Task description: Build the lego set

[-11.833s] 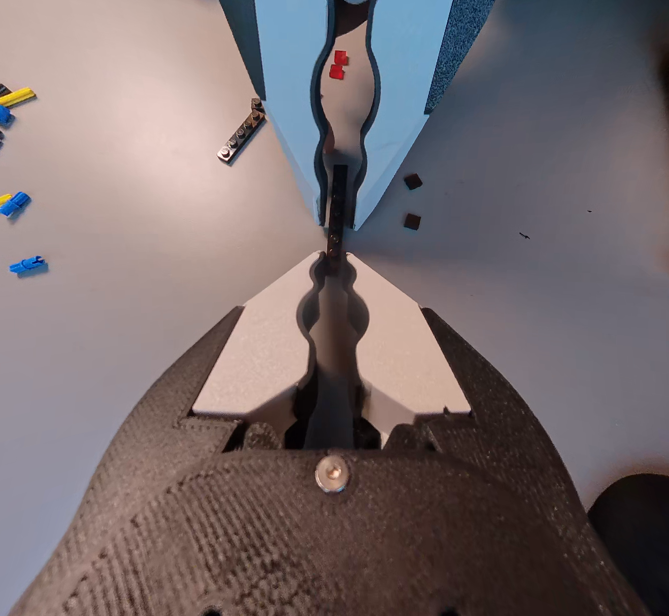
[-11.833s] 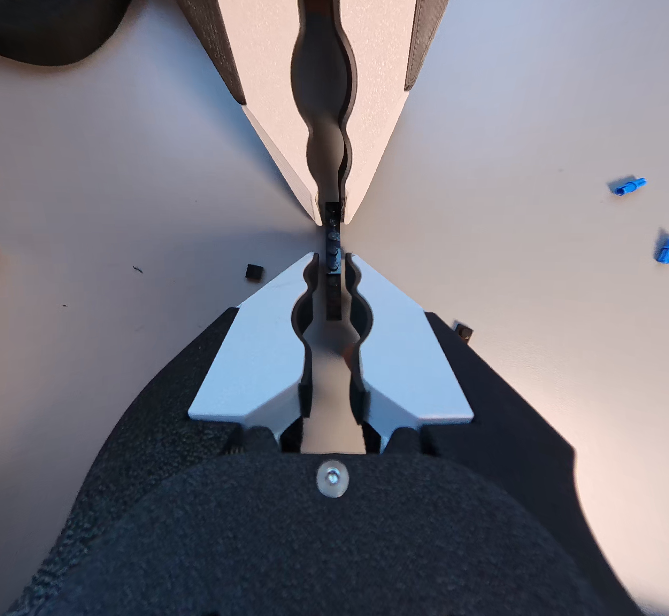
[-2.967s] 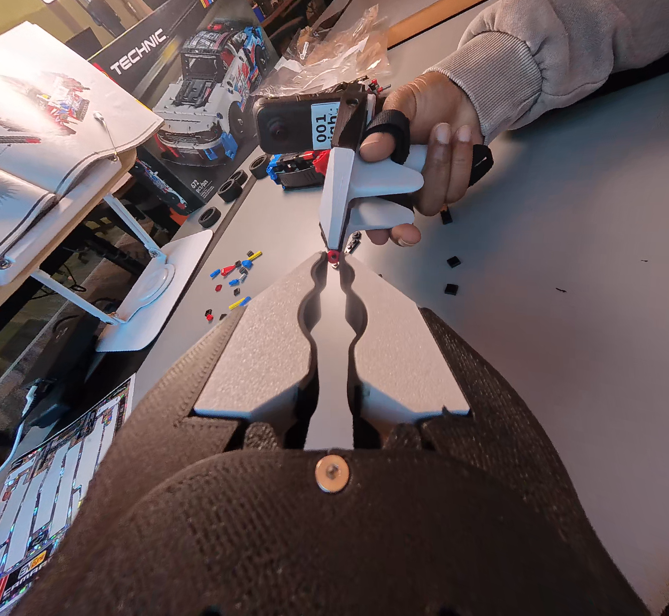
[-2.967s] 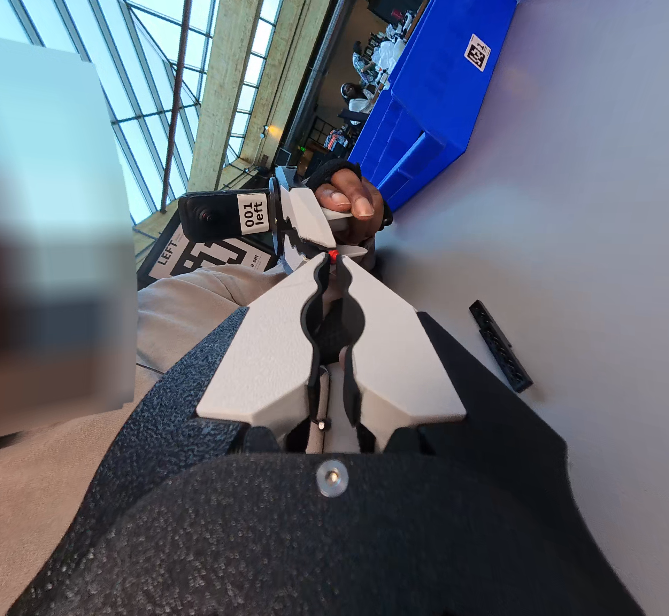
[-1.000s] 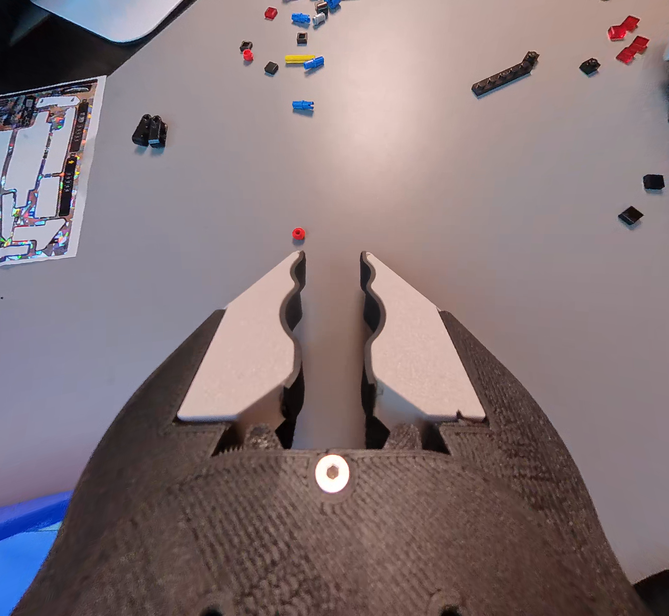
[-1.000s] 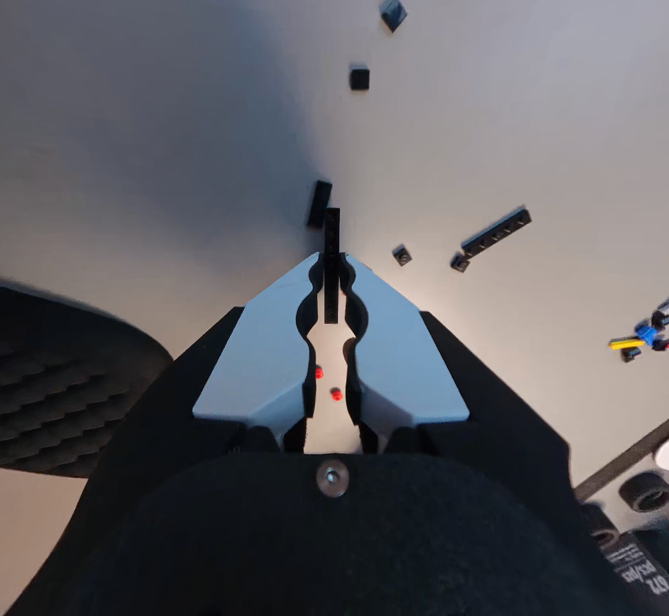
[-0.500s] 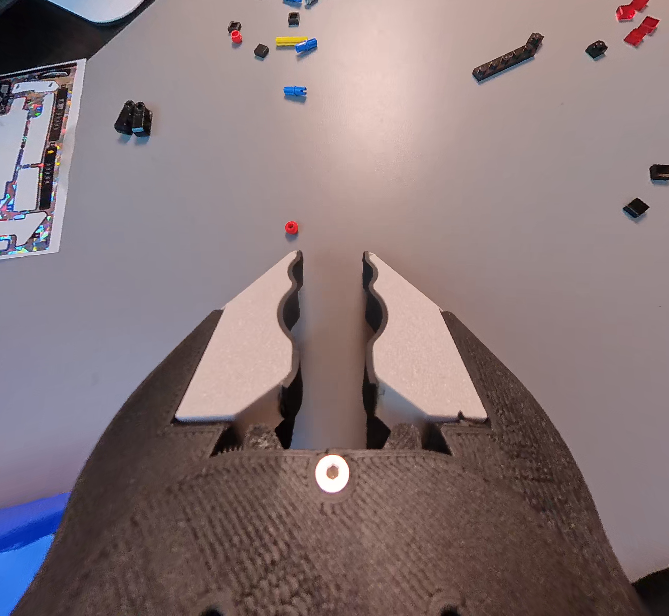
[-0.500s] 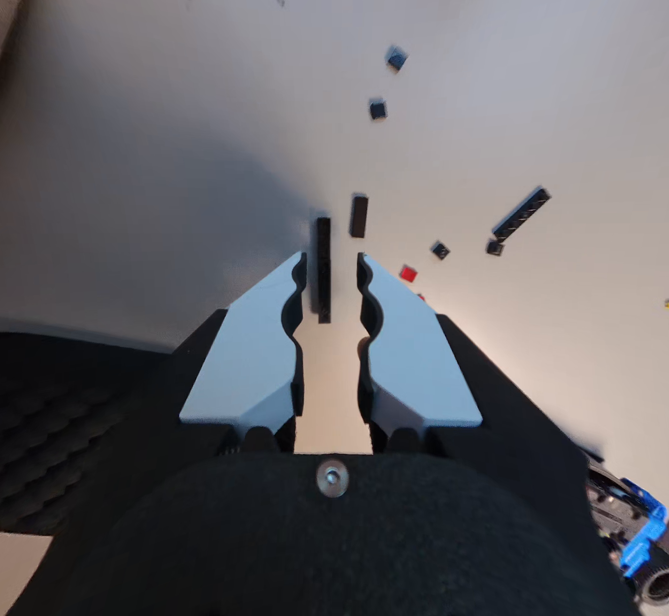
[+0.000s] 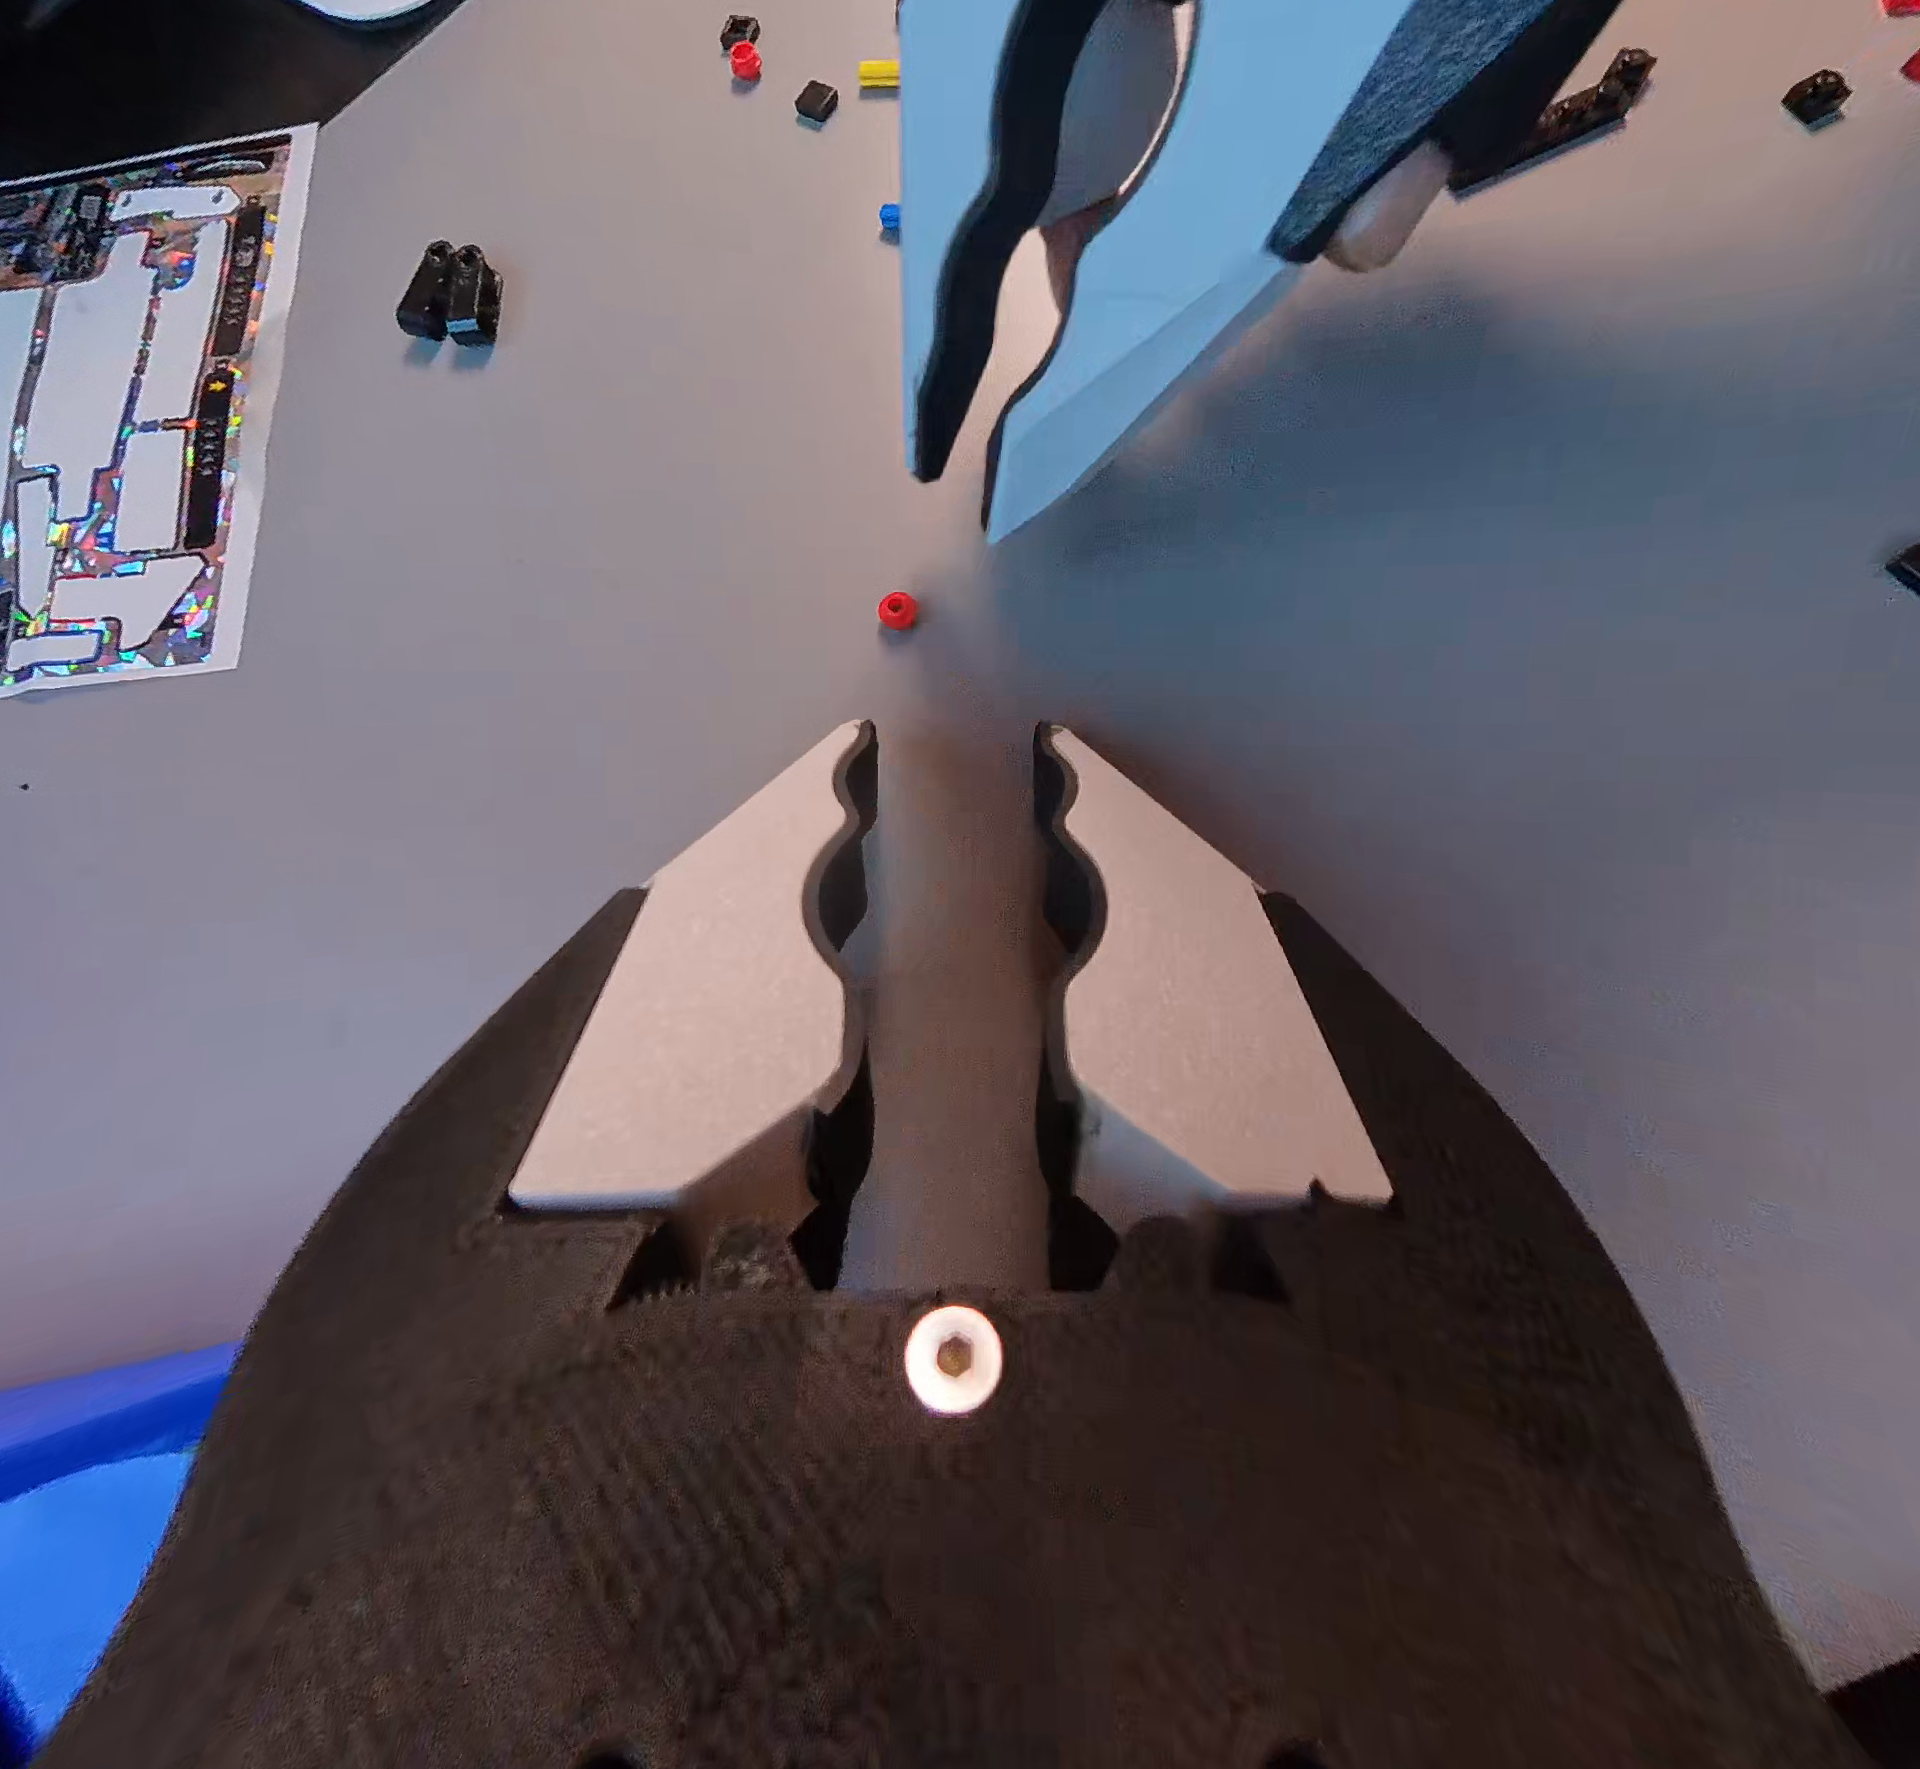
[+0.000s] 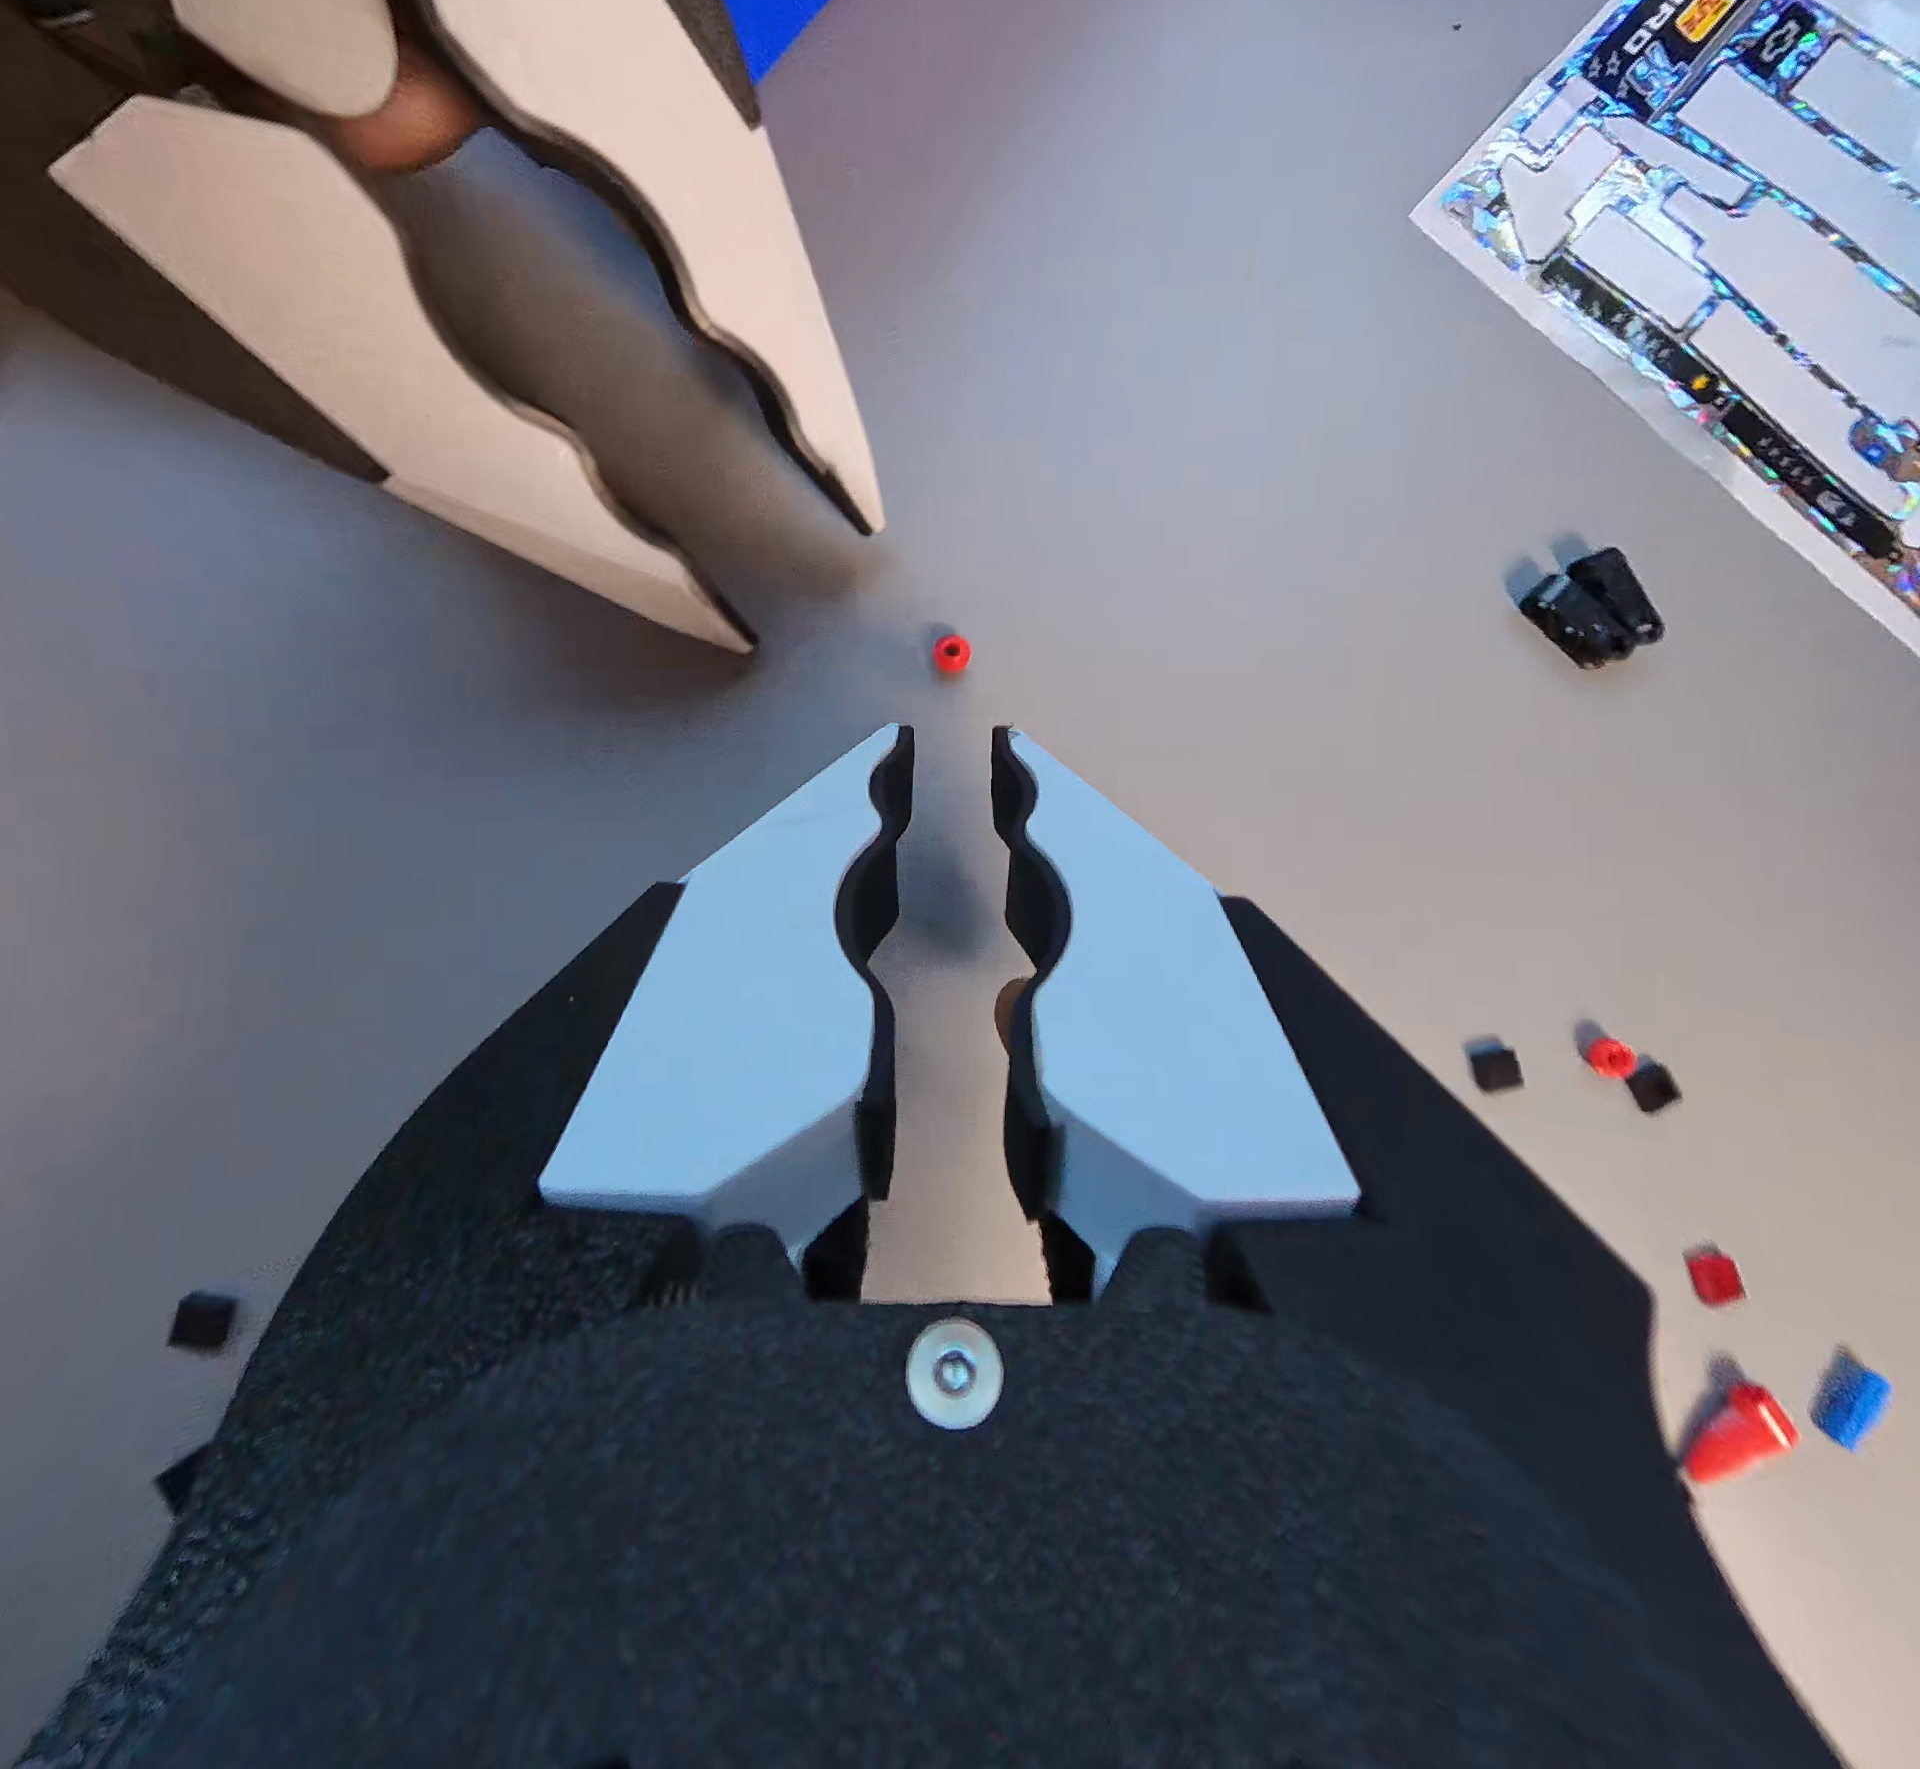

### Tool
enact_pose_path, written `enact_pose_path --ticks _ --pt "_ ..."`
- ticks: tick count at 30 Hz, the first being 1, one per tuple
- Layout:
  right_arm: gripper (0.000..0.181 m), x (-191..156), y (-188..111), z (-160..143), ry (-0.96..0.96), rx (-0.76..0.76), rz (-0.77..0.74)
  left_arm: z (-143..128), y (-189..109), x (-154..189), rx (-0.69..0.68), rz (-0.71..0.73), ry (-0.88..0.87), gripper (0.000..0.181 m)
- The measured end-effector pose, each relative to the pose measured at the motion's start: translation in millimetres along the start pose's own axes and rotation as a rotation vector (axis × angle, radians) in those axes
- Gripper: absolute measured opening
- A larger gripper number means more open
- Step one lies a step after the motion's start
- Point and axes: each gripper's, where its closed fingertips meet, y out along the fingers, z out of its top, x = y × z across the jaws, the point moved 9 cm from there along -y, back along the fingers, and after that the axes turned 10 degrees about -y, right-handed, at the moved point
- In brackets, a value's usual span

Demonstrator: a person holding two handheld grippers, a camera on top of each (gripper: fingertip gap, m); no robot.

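With both grippers' jaws apart and empty, the small red stud (image 9: 896, 611) is best pinched slowly by the right gripper (image 10: 953, 730), so it is not flicked away.

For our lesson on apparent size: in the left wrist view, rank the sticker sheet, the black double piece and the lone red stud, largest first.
1. sticker sheet, though cut off by the frame
2. black double piece
3. lone red stud

Two grippers, the left gripper (image 9: 956, 730) and the right gripper (image 10: 953, 730), face one small red round piece (image 9: 896, 611) between them. One sticker sheet (image 9: 114, 410) lies to one side, with one black double connector (image 9: 450, 291) near it (other loose bits are partly hidden, so uncounted).
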Motion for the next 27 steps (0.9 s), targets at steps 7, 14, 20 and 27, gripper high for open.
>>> enact_pose_path --ticks 7,14,20,27 --pt "0.013 5 21 8 -0.010 -0.013 0.040 -1 1 1 -0.004 0.001 0.012 0.029" --pt "0.004 5 24 9 -0.055 -0.034 0.019 0 0 3 0.010 -0.003 0.015 0.028" --pt "0.004 -4 0 6 -0.001 0.067 0.015 4 -1 9 0.066 -0.026 0.050 0.028" --pt "0.004 -41 -83 -4 0.311 0.506 0.161 25 -22 46 0.356 -0.178 0.193 0.025"
